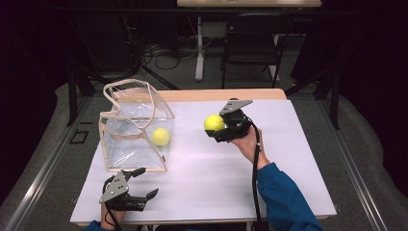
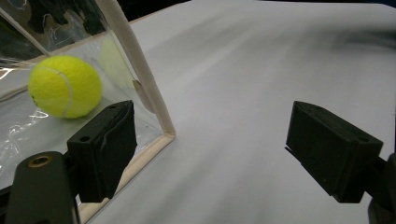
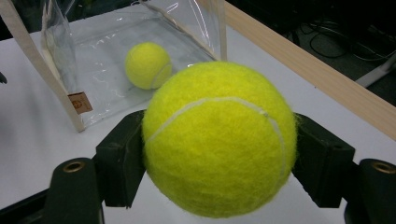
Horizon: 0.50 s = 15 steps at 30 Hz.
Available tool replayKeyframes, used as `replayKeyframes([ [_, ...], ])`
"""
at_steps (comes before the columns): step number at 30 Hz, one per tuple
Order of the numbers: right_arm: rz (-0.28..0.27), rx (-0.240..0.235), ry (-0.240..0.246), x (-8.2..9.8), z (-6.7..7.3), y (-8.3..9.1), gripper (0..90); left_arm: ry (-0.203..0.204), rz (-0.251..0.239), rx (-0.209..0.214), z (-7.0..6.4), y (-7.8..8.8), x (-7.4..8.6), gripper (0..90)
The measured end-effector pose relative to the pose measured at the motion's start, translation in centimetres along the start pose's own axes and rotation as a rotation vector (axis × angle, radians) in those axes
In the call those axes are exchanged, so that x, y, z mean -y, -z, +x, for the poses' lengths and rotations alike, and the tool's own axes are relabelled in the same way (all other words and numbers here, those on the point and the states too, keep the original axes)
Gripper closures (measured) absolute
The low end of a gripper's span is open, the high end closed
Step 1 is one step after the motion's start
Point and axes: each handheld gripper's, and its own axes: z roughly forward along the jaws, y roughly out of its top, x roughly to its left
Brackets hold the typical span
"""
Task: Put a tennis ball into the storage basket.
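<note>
Right gripper view: small tan label point(image 3: 80, 102) on the clear bag point(image 3: 98, 70), sewn at the cream trim; print too small to read. No other writing legible anywhere.

Right tongs point(image 1: 217, 128) clamp a tennis ball point(image 1: 214, 123), one black jaw on each side of it, held above the counter point(image 1: 288, 144). Ball is fuzzy yellow felt, round, with a white curved seam across its front. Ahead of these tongs and to their left stands the bag, with a second tennis ball point(image 3: 148, 65) lying inside on its floor, apart from the held one.

Left tongs point(image 1: 144, 182) are open, jaws wide apart, nothing between them, low near the counter's near edge. In the left gripper view their left jaw sits just beside the bag's lower corner trim; the second ball shows through the plastic just past that jaw. Between the jaws lies bare counter.

Bag is transparent glossy plastic, wrinkled, box-shaped, edged in cream fabric tape, with its top open and looped handles standing up; its wall stands between the left tongs and the inner ball.

Counter top is matte white with a light wood strip on its far edge. Beyond it: a dark folding chair point(image 1: 252, 41), a white table leg point(image 1: 198, 48), cables on grey floor. Blue sleeve point(image 1: 284, 197) behind the right tongs, black cable trailing along it. Grey three-cornered plates on top of both tongs.
</note>
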Motion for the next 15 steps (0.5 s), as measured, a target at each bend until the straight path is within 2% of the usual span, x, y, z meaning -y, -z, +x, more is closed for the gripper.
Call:
replayKeyframes([
  [15, -0.002, -0.006, 0.017, -1.04, 0.2, 0.03, 26.5, -0.001, -0.004, -0.001, -0.01, -0.02, 0.01, 16.1],
])
